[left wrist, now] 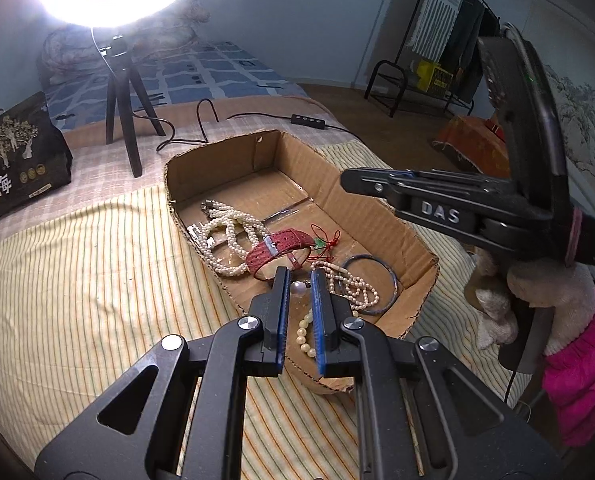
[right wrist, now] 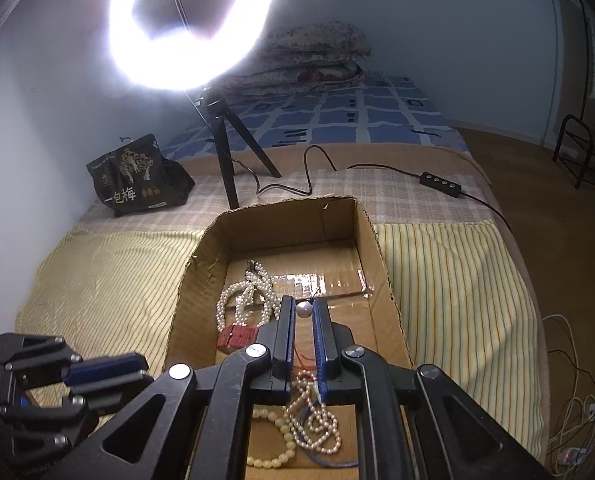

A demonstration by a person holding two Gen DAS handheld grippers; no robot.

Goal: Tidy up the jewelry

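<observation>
Jewelry (left wrist: 257, 244) lies in the box (left wrist: 377, 216) on the bed (left wrist: 77, 260).
</observation>
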